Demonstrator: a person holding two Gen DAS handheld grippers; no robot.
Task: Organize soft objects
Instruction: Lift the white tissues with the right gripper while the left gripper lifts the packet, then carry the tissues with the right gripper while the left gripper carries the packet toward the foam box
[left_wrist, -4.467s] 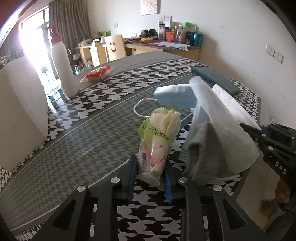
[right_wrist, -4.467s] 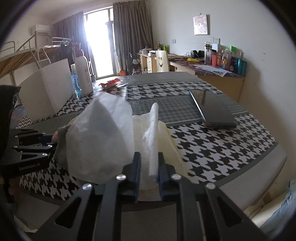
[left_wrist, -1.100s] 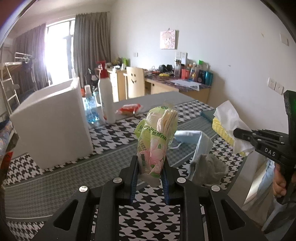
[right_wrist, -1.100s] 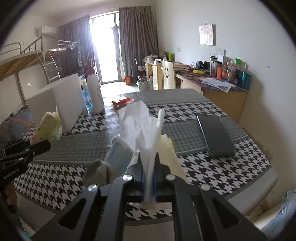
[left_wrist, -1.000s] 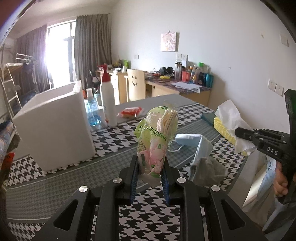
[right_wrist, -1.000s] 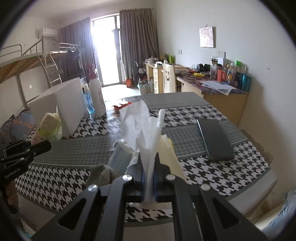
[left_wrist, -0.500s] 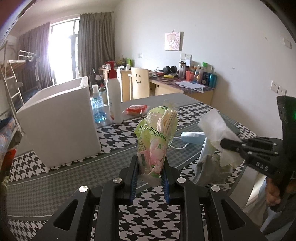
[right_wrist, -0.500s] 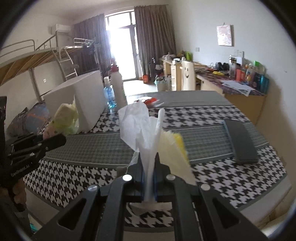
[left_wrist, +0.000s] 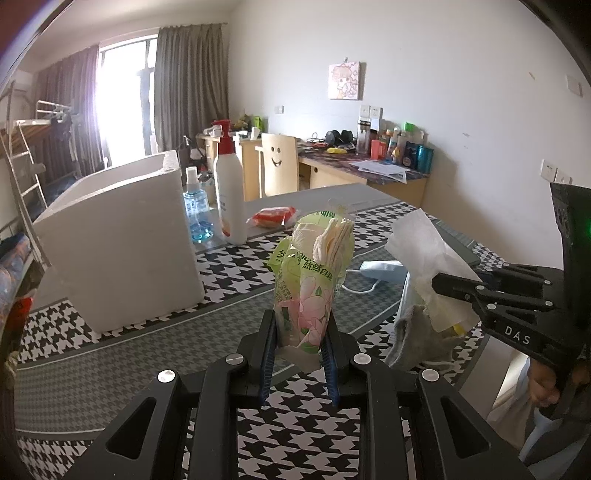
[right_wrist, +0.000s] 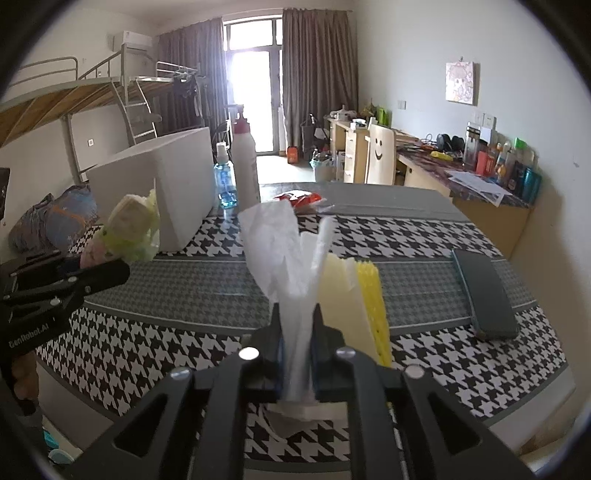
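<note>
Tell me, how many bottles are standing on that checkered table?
2. A tall white pump bottle with a red top stands at the far side, right of the white foam box. A small blue spray bottle stands between them. Others may be hidden behind the box.

We saw a green floral tissue pack (left_wrist: 310, 291) upright, a white tissue (right_wrist: 291, 266) standing crumpled beside yellow sponges (right_wrist: 364, 295), and a grey cloth (left_wrist: 417, 339) slumped on the table.

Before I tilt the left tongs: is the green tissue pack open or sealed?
Open: a fan of cream tissues sticks out of the top of the green tissue pack; the left tongs clamp its lower end, holding it upright.
</note>
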